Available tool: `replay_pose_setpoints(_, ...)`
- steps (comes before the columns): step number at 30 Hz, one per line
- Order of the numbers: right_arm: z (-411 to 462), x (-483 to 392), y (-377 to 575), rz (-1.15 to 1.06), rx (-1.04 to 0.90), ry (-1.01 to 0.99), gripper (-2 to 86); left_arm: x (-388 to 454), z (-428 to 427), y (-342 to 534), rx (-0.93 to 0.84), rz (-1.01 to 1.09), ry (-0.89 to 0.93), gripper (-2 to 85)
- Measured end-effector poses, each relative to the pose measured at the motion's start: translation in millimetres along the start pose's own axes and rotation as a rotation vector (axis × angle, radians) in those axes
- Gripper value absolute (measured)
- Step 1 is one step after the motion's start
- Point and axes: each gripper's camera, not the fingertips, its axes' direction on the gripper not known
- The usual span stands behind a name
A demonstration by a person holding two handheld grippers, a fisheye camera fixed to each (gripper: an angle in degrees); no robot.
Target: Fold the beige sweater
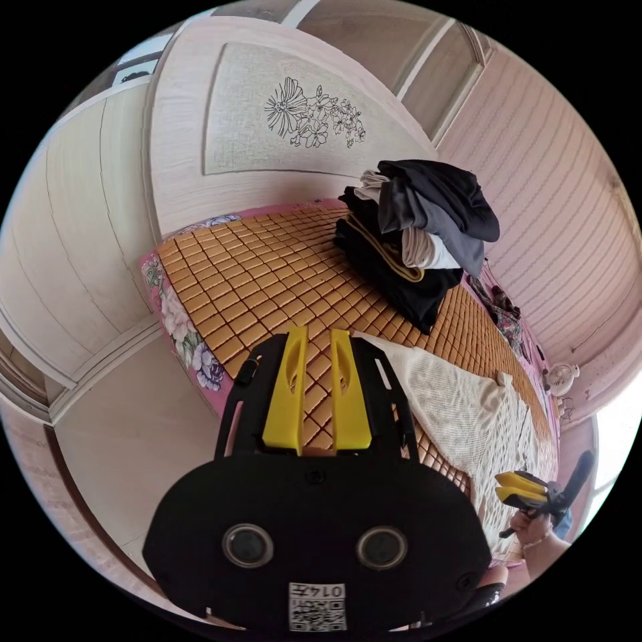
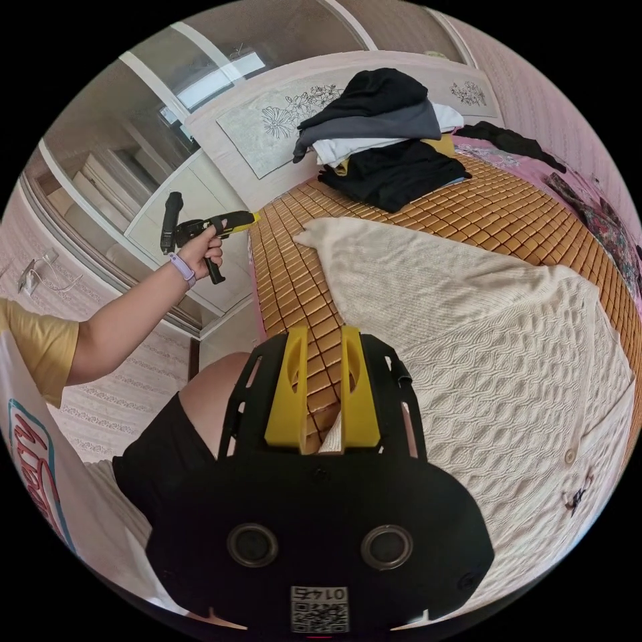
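The beige sweater (image 2: 508, 348) lies spread flat on the bamboo mat (image 2: 294, 281), one sleeve (image 2: 334, 241) reaching toward the headboard. My right gripper (image 2: 324, 334) hangs open over the mat at the sweater's near edge, and a corner of knit shows low between its jaws. In the left gripper view the sweater (image 1: 455, 401) lies to the right. My left gripper (image 1: 317, 334) is open above bare mat (image 1: 254, 281), nothing between its jaws. A hand holds the right gripper (image 1: 501, 487) at the sweater's far end. The left gripper (image 2: 251, 216) is held up beside the bed's edge.
A pile of dark and light clothes (image 1: 414, 234) (image 2: 381, 147) sits on the mat near the flower-patterned headboard (image 1: 301, 120). Dark garments (image 2: 511, 140) and a floral cloth (image 2: 602, 227) lie along the far side. A small fan (image 1: 562, 378) stands beyond the bed.
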Motion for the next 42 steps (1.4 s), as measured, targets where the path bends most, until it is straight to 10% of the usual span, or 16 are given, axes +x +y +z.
replay_pose_setpoints(18,-6,14,28,0.166,0.006,0.017,4.6,63,78,12,-0.263,0.176,-0.026,1.6)
replay_pose_setpoints(25,-61,57,75,0.384,0.139,0.04,4.3,191,-5,80,-0.044,0.408,0.405,1.0)
replay_pose_setpoints(31,-105,80,122,0.547,0.226,0.144,6.2,364,-31,203,-0.28,0.691,0.983,2.8)
replay_pose_setpoints(42,-108,101,128,0.648,0.202,0.426,7.8,349,-13,288,-0.365,0.916,0.402,6.9)
